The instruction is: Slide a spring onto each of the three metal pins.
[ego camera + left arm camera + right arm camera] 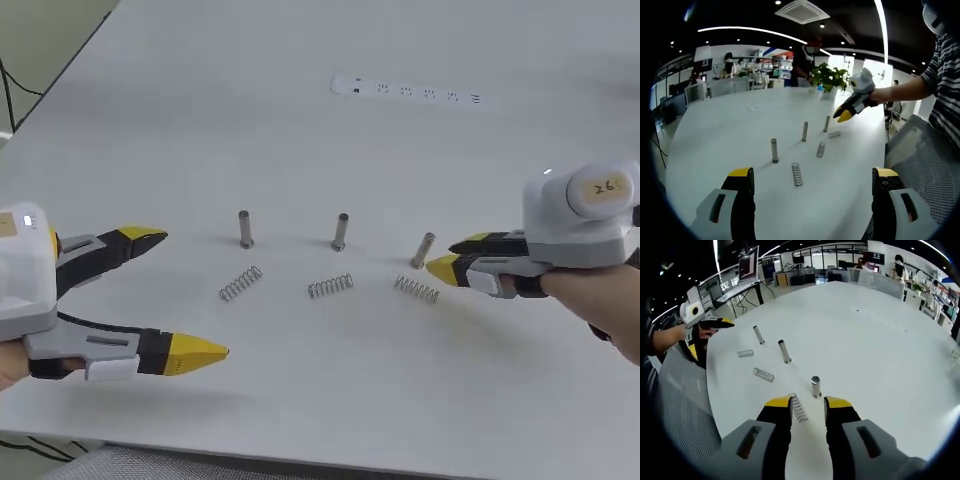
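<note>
Steel pins stand on end in a row across the middle of the head view: left pin (245, 228), middle pin (341, 231), right pin (424, 250). All three are bare. One coil lies flat on the white surface (300, 150) just below each pin in frame: left spring (240, 283), middle spring (330, 287), right spring (416, 290). None touches its pin. Judgement: no spring is fitted yet, so the task is at its start.

Reaching in from the right edge of the frame, the right tongs (443, 256) have their tips just beside the right pin and just above the right spring. The jaws are narrowly parted and pinch nothing. In the right gripper view that spring lies in the gap between the yellow tips, with the pin just beyond. Judgement: this line-up suits closing across the coil body, then lifting and turning it end-down over the pin.

At lower left of the head view, the left tongs (185, 293) are spread wide, hold nothing, and sit well apart from the left spring.

Open surface surrounds the row. A power strip (415, 93) lies well apart toward the top of the frame, and the near edge runs along the bottom, clear of the springs. Risk: the right pin is close to the tips and could be knocked over
</note>
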Demonstrator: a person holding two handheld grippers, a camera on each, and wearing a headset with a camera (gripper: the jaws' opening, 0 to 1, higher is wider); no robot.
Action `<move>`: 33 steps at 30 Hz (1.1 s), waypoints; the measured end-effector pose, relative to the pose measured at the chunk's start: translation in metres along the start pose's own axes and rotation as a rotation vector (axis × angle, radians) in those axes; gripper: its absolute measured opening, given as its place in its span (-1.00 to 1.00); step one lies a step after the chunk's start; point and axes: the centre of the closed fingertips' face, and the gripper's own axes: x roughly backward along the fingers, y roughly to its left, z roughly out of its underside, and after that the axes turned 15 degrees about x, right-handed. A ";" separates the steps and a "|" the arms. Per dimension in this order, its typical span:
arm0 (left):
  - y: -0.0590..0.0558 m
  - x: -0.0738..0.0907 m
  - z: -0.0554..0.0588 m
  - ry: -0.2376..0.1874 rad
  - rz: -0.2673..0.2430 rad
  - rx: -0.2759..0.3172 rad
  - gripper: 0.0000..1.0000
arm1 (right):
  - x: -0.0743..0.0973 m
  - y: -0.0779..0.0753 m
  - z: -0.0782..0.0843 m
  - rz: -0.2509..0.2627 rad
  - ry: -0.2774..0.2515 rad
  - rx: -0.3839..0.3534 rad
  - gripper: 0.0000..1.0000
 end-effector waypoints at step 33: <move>0.004 0.006 0.009 -0.002 -0.015 0.022 0.95 | -0.023 0.032 0.026 -0.209 0.237 0.378 -0.51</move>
